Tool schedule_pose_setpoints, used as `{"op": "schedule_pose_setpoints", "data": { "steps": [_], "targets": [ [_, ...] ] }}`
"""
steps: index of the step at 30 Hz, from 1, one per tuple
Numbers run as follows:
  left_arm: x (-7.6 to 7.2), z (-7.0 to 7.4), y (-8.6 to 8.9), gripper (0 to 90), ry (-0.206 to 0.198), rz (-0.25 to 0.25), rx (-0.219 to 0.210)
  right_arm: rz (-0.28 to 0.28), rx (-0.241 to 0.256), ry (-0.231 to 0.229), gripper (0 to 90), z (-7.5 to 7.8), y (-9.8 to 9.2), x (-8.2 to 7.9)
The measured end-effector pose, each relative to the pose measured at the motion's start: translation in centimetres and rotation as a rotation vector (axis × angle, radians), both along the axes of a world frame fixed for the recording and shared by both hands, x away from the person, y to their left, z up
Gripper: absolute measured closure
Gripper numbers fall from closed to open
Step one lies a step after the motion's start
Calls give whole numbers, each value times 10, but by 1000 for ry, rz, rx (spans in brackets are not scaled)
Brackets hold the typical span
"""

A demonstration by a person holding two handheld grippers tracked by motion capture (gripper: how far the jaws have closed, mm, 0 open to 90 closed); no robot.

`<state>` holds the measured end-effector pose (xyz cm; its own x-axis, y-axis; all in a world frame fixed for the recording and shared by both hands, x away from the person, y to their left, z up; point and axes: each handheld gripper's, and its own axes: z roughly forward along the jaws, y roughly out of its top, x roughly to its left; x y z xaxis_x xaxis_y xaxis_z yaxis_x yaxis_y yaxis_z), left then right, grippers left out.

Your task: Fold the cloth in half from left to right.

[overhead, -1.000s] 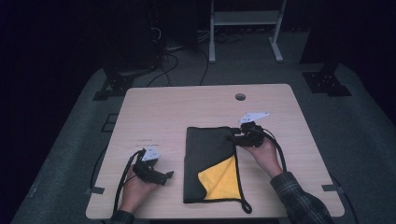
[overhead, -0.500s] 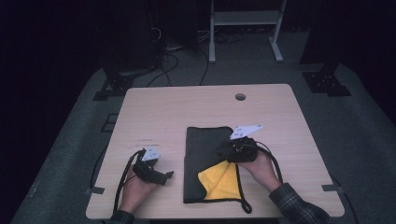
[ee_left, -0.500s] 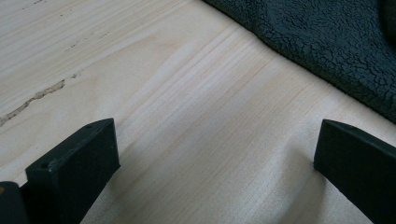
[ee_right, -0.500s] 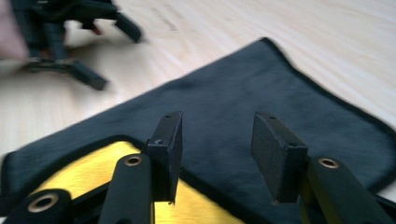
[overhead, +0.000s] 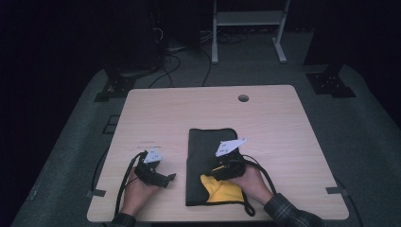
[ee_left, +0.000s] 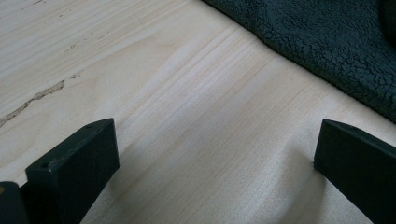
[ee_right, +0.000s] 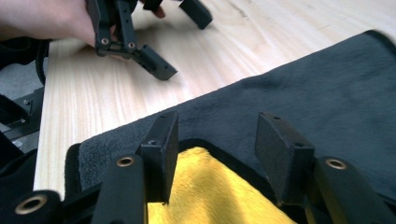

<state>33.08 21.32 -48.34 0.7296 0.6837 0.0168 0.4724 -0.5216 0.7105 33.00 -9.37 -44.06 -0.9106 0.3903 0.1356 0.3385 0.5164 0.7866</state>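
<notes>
A black fleece cloth [overhead: 208, 146] lies on the wooden table [overhead: 189, 109], its near corner turned over to show a yellow side [overhead: 220, 191]. My right gripper [overhead: 213, 172] rests on the cloth at the edge of that yellow fold and points left. In the right gripper view it [ee_right: 219, 154] stands open, jaws straddling the black hem, the yellow side [ee_right: 210, 196] beneath. My left gripper [overhead: 166, 179] sits on bare wood left of the cloth. Its jaws [ee_left: 210, 158] are wide open with nothing between them, and the cloth [ee_left: 327, 46] is at upper right.
A round cable hole [overhead: 243, 98] sits near the table's far edge. Tape marks [overhead: 335, 190] stick to the table's side edges. A white metal frame [overhead: 246, 28] and cables stand on the dark floor beyond. The left gripper [ee_right: 180, 37] appears in the right gripper view.
My right gripper has moved from the cloth's right edge toward the person and to the left, onto the yellow fold. Less yellow shows now. The left gripper has stayed put.
</notes>
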Motion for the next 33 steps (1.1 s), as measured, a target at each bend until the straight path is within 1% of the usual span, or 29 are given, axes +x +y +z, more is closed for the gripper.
{"op": "schedule_pose_setpoints", "data": {
  "steps": [3,7,13,15,16,17,19,21,24,26,32,33],
  "targets": [
    [0,0,0,0,0,-1,1,7,-7,16,467,-6,8,0],
    [0,0,0,0,0,-1,1,21,-33,25,464,-16,18,1],
    [0,0,0,0,0,-1,1,39,-92,29,466,-29,30,0],
    [0,0,0,0,0,-1,1,45,-120,8,483,-33,34,-3],
    [0,0,0,0,0,-1,1,48,-129,-14,506,-33,34,-4],
    [0,0,0,0,0,0,0,44,-137,-19,543,-32,35,-5],
    [0,0,0,0,1,0,-1,45,-152,-49,621,-32,34,-6],
    [0,0,0,0,1,0,-1,43,-151,-52,676,-31,33,-7],
    [0,0,0,0,3,1,-1,50,-154,-60,730,-29,30,-8],
    [0,0,0,0,0,-2,1,49,-142,-51,740,-26,28,-9],
    [0,0,0,0,0,-2,1,48,-97,-46,773,-13,15,-12],
    [0,0,0,0,0,-2,1,45,-87,-38,773,-11,12,-13]
  ]
}}
